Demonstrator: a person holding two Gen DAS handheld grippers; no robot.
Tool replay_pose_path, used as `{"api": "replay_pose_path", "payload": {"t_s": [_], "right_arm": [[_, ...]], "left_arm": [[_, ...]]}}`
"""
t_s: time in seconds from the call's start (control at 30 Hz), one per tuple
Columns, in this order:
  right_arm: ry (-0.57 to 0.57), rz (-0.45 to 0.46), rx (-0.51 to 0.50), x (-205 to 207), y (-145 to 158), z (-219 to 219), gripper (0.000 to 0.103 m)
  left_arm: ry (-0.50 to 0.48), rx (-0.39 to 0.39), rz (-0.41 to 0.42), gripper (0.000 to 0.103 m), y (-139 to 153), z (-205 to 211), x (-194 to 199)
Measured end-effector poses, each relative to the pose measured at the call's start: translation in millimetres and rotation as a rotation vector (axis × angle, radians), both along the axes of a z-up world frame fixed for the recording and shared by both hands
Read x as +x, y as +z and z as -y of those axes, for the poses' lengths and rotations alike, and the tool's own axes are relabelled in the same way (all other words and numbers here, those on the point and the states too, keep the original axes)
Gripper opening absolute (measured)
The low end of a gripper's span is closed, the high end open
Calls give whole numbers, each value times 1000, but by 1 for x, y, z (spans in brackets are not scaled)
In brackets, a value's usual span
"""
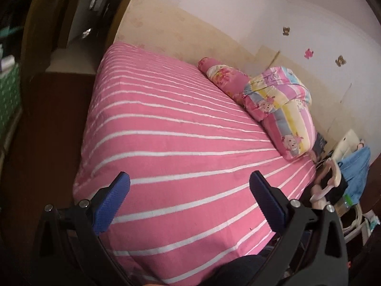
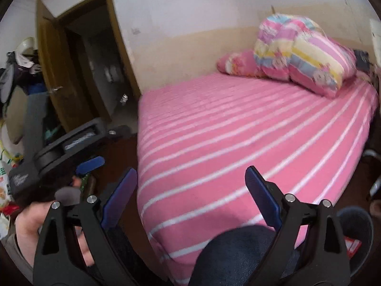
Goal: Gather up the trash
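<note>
trash is not held by either claw, so collection is judged barely begun; likely candidates are seen only off the bed (image 2: 238, 131): a plastic bottle (image 2: 123, 98) on the floor by the doorway and snack wrappers (image 2: 4, 190) at the left edge. both the left claw (image 1: 189, 186) and right claw (image 2: 190, 181) are held spread wide and empty above the bed's near edge, pointed across the striped sheet.

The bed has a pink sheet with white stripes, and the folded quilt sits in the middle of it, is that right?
Not quite. The bed does have a pink sheet with white stripes, but the quilt sits at the far end by the wall, as the right wrist view shows.
</note>
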State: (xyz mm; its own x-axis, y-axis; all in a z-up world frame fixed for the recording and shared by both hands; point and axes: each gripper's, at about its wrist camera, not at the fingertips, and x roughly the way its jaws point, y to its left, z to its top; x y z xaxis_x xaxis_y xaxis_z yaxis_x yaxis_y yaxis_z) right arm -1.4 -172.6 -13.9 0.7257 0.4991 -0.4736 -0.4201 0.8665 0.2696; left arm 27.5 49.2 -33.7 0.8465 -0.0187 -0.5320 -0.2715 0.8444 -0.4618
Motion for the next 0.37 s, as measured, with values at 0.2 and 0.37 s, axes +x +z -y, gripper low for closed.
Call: {"api": "replay_pose_path", "payload": {"t_s": [0.2,0.37], "right_arm": [[-17,-42,33,9,-2,7,94],[-14,-60,31,10,-3,6,97]], "left_arm": [[-58,72,-7,97,3,15,10],[-61,-7,-58,97,-8,7,16]]}}
